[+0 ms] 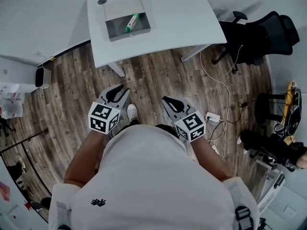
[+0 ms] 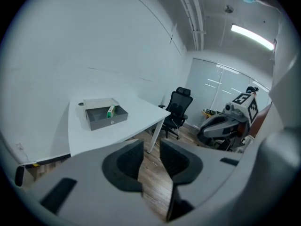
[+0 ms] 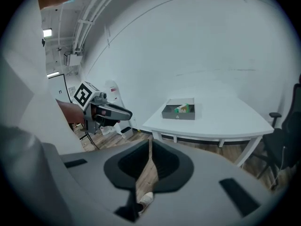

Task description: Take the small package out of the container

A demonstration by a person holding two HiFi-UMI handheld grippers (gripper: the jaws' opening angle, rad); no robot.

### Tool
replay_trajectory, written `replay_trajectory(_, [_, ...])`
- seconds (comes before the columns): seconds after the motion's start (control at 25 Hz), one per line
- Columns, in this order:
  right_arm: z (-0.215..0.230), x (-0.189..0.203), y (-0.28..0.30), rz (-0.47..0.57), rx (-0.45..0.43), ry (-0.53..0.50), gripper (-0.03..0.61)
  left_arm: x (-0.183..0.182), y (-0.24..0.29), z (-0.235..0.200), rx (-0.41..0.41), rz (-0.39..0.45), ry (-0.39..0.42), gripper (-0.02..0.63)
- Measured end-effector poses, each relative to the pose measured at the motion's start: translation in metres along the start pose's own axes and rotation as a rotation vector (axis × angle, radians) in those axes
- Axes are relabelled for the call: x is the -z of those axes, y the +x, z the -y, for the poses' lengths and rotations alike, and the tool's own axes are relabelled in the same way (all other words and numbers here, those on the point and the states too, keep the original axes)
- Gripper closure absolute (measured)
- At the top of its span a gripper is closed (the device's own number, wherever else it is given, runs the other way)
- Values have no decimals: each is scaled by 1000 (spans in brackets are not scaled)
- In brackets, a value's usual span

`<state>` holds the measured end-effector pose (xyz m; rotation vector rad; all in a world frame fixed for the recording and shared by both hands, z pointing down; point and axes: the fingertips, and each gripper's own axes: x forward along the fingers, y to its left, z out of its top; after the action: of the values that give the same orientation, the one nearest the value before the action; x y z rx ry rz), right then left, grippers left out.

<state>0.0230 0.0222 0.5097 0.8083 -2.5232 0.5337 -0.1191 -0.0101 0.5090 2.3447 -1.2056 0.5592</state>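
Both grippers sit close in at the person's waist, forearms tucked, pointing forward at the table. The left gripper (image 1: pixel 118 91) has its jaws apart with nothing in them. The right gripper (image 1: pixel 171 102) has its jaws together, also empty. Past a strip of wood floor (image 1: pixel 158 75), on the white table (image 1: pixel 192 18), the open grey container (image 1: pixel 129 34) holds the small green-and-white package (image 1: pixel 132 22), long axis running near to far, far end angled slightly right.
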Motion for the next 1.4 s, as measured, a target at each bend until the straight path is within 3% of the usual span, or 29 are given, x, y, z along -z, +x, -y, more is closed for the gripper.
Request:
replay_trajectory(0.28, [4, -17, 19, -11, 29, 8, 555, -21, 30, -49, -3, -5, 34, 492])
replay_trajectory(0.48, [27, -20, 27, -14, 17, 21, 555, -42, 60, -75, -54, -2, 41, 483])
replay_trajectory(0.96, [136, -64, 48, -8, -76, -22, 555, -90, 148, -152, -243, -61, 15, 471])
replay_trajectory(1.4, [214, -77, 45, -16, -79, 7, 555, -106, 218, -201, -319, -193, 42, 444])
